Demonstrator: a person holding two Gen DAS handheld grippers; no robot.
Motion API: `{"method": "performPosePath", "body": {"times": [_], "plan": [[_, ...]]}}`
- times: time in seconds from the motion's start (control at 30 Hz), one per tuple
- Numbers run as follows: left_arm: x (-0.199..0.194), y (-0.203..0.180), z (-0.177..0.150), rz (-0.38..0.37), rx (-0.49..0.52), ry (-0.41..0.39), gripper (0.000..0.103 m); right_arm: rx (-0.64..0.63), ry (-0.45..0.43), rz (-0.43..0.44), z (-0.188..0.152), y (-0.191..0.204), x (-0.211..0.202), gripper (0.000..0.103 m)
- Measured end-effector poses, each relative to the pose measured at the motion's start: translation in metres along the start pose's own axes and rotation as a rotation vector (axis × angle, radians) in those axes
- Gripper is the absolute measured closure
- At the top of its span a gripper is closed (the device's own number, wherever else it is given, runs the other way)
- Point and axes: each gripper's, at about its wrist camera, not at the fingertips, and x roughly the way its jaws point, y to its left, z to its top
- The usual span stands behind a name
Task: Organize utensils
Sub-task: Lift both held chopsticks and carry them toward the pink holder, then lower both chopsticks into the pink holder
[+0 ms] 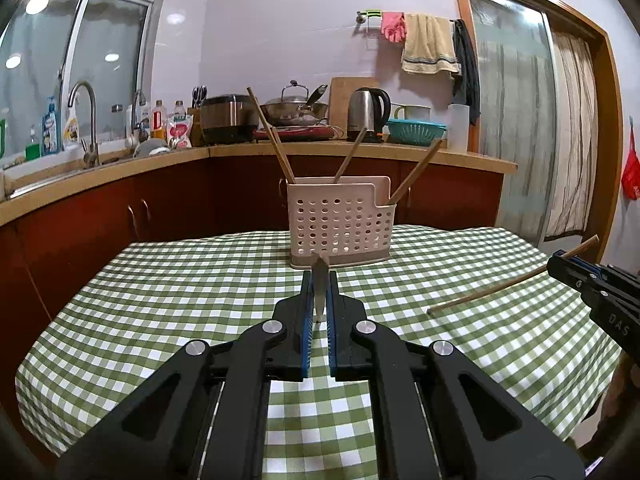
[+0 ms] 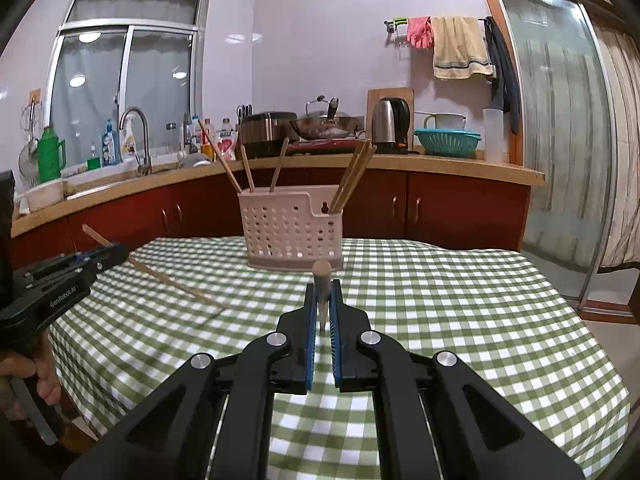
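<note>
A pale pink perforated utensil holder (image 1: 340, 224) (image 2: 292, 228) stands on the far middle of the green checked table (image 1: 160, 300), with several wooden chopsticks (image 1: 272, 136) leaning in it. My left gripper (image 1: 319, 280) is shut on a chopstick (image 1: 319, 264) seen end-on, raised above the cloth in front of the holder. The right gripper (image 2: 322, 288) is shut on another chopstick (image 2: 322, 270), also end-on. Each gripper shows in the other's view: the right gripper (image 1: 560, 258) with its slanting chopstick (image 1: 500, 286), the left gripper (image 2: 116, 250) with its chopstick (image 2: 172, 282).
Behind the table runs a kitchen counter (image 1: 360, 152) with red cabinets, a sink and tap (image 1: 86, 120), bottles, a rice cooker, a wok and a kettle (image 1: 366, 114). A sliding glass door (image 1: 516, 120) is at the right. A person's hand (image 2: 44, 376) holds the left gripper's handle.
</note>
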Motion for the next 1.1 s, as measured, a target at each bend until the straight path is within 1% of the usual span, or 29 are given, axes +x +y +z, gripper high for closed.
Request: {"method": "performPosePath", "body": {"times": [0.17,0.33,0.5,0.73,0.93,1.1], "plan": [[0.008,0.013,0.013,-0.022,-0.049,0.038,0.097,0.002,-0.009,0.008,0.013,0.001,0.008,0.096],[0.016,0.018,0.022,-0.029,-0.053,0.053,0.097,-0.013,-0.012,0.020,0.025,0.005,0.019,0.096],[0.025,0.021,0.030,-0.030,-0.056,0.054,0.097,-0.021,-0.016,0.029,0.037,0.006,0.031,0.096],[0.037,0.025,0.042,-0.029,-0.049,0.050,0.097,-0.017,-0.025,0.036,0.047,0.006,0.045,0.096],[0.046,0.031,0.056,-0.043,-0.050,0.057,0.097,0.014,-0.023,0.059,0.057,0.004,0.053,0.096],[0.050,0.037,0.073,-0.066,-0.055,0.057,0.097,0.033,-0.046,0.075,0.070,0.001,0.056,0.096]]}}
